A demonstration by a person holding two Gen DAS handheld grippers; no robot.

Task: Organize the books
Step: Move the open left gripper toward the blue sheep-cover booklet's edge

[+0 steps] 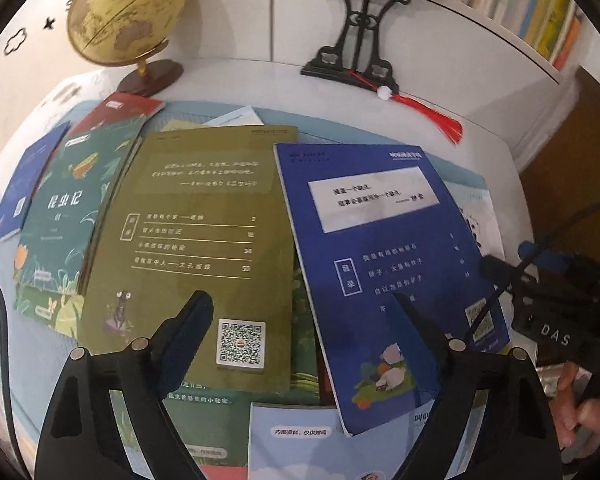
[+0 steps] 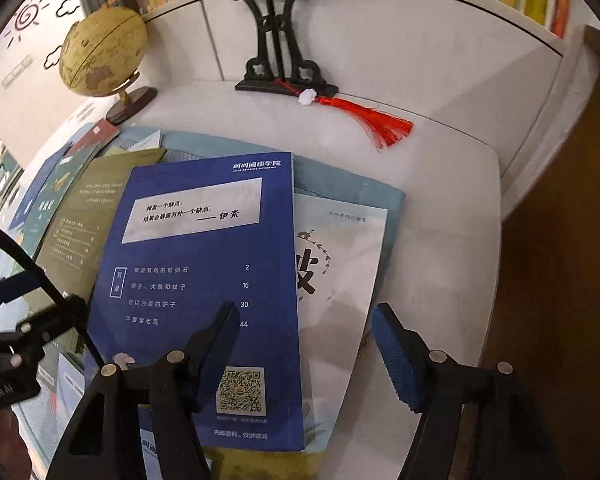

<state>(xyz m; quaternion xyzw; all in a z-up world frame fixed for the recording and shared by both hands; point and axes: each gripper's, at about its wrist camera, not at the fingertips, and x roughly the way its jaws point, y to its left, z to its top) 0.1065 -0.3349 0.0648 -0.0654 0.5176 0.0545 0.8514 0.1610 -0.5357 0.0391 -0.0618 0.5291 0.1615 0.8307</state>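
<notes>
several books lie overlapping on the white table (image 2: 440, 208). i see the blue book (image 2: 204, 280) back cover up on top of the pile, touching the olive book (image 1: 196, 240) on its left and partly covering a pale booklet (image 2: 340, 272) on its right. my left gripper (image 1: 304, 316) hangs open above the olive and blue books, holding nothing. my right gripper (image 2: 304, 328) is open too, over the blue book's right edge. a globe (image 1: 124, 16) stands at the back left.
</notes>
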